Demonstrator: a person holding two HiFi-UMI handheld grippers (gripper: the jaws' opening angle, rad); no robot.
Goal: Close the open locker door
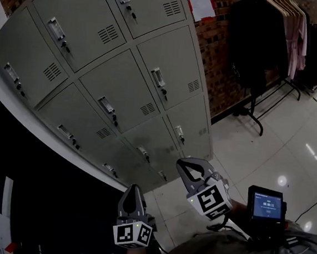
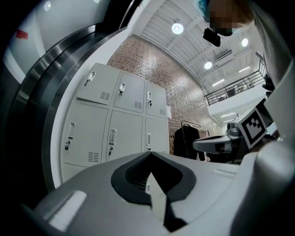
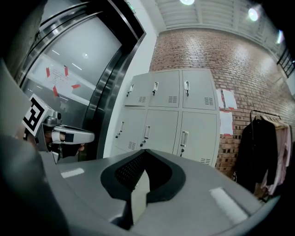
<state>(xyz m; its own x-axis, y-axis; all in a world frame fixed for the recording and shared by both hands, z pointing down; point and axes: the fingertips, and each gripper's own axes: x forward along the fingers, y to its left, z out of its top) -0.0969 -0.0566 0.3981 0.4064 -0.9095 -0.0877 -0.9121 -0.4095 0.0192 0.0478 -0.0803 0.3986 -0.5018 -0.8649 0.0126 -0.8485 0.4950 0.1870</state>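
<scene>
A bank of grey metal lockers (image 1: 124,75) stands against the brick wall, and every door that shows lies flush with its front. The lockers also appear in the left gripper view (image 2: 120,124) and the right gripper view (image 3: 170,110). Both grippers hang in the air well short of the lockers, touching nothing. My left gripper (image 1: 134,193) is low at centre, shut and empty, its jaws meeting tip to tip (image 2: 150,156). My right gripper (image 1: 192,167) is a little higher to its right, also shut with nothing between its jaws (image 3: 144,154).
A clothes rack (image 1: 273,40) with dark and pale garments stands right of the lockers on a glossy white tiled floor (image 1: 290,147). Papers (image 1: 201,2) are pinned to the brick wall. A dark glass-and-steel doorway (image 3: 69,60) lies left of the lockers. A small screen (image 1: 266,206) sits by my right hand.
</scene>
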